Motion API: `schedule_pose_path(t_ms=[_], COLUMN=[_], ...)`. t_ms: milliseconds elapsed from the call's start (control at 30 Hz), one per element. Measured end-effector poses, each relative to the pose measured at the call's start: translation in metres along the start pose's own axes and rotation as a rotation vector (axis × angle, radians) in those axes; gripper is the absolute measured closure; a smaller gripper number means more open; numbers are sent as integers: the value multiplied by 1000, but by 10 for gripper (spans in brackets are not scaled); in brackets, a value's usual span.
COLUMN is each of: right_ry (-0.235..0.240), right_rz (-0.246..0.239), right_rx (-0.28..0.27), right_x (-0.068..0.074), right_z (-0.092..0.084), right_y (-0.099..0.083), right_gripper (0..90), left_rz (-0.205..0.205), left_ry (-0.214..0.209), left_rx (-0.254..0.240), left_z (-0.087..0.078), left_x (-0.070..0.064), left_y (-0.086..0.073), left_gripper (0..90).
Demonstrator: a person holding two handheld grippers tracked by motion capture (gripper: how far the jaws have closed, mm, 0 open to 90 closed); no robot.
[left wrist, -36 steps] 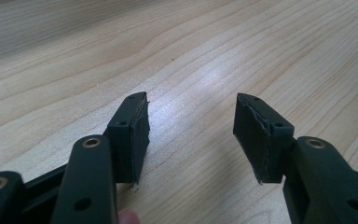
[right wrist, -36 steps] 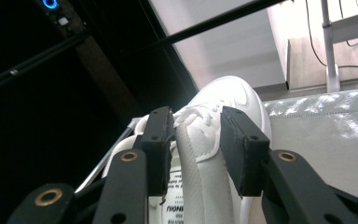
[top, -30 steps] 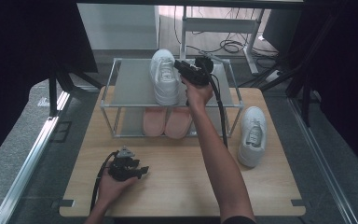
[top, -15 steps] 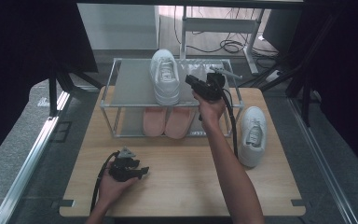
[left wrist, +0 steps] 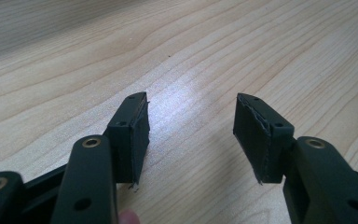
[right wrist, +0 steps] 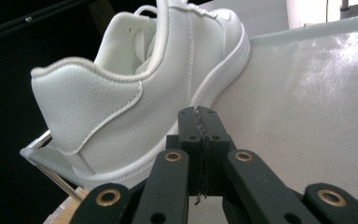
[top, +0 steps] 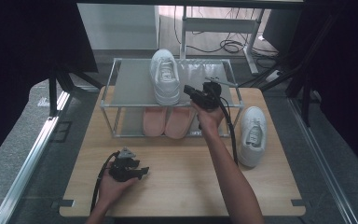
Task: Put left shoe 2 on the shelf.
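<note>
Right gripper (top: 189, 91): we held it over the front edge of the rack (top: 135, 88), just beside the white sneaker (top: 165, 77) on the top shelf; its jaws had just closed pad to pad, with nothing between them.
Left gripper (top: 142, 172): we rested it low over the table (top: 177, 186), jaws apart and empty.
Second sneaker (top: 251, 135): it lay on the table, right of the rack.
Pink slippers (top: 167, 121): we saw them on the lower shelf.

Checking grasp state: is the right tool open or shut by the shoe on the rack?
Shut, empty: right tool's pads meet, beside the white shoe.
</note>
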State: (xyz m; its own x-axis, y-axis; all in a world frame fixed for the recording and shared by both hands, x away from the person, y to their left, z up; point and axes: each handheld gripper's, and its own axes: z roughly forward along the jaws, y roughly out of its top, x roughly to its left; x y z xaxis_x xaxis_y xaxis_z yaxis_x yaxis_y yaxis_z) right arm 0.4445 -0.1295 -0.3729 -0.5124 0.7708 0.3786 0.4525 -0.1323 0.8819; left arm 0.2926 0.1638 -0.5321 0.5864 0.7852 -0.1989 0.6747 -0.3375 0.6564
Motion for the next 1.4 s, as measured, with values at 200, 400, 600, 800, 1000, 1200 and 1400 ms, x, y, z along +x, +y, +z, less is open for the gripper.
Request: schedule_pose_path(t_ms=[200, 400, 600, 800, 1000, 1200, 1400], right_ry=[10, 22, 15, 9, 18, 43, 60], right_rz=[-1, 3, 2, 3, 10, 0, -7], right_rx=[11, 22, 22, 14, 18, 29, 41], right_x=[2, 5, 7, 10, 12, 20, 28], right_z=[4, 8, 8, 9, 10, 16, 22], right_y=[-4, -8, -8, -8, -8, -10, -11], right_gripper=[892, 895, 897, 897, 898, 898, 897], left_rz=[2, 2, 0, 9, 13, 2, 9], left_ry=[1, 0, 0, -1, -3, 1, -2], left_rx=[1, 0, 1, 0, 4, 0, -2], left_z=[0, -1, 0, 0, 1, 0, -1], left_x=[0, 1, 0, 0, 0, 0, 1], left_y=[0, 0, 0, 0, 0, 0, 0], left_gripper=[461, 461, 461, 461, 461, 462, 461])
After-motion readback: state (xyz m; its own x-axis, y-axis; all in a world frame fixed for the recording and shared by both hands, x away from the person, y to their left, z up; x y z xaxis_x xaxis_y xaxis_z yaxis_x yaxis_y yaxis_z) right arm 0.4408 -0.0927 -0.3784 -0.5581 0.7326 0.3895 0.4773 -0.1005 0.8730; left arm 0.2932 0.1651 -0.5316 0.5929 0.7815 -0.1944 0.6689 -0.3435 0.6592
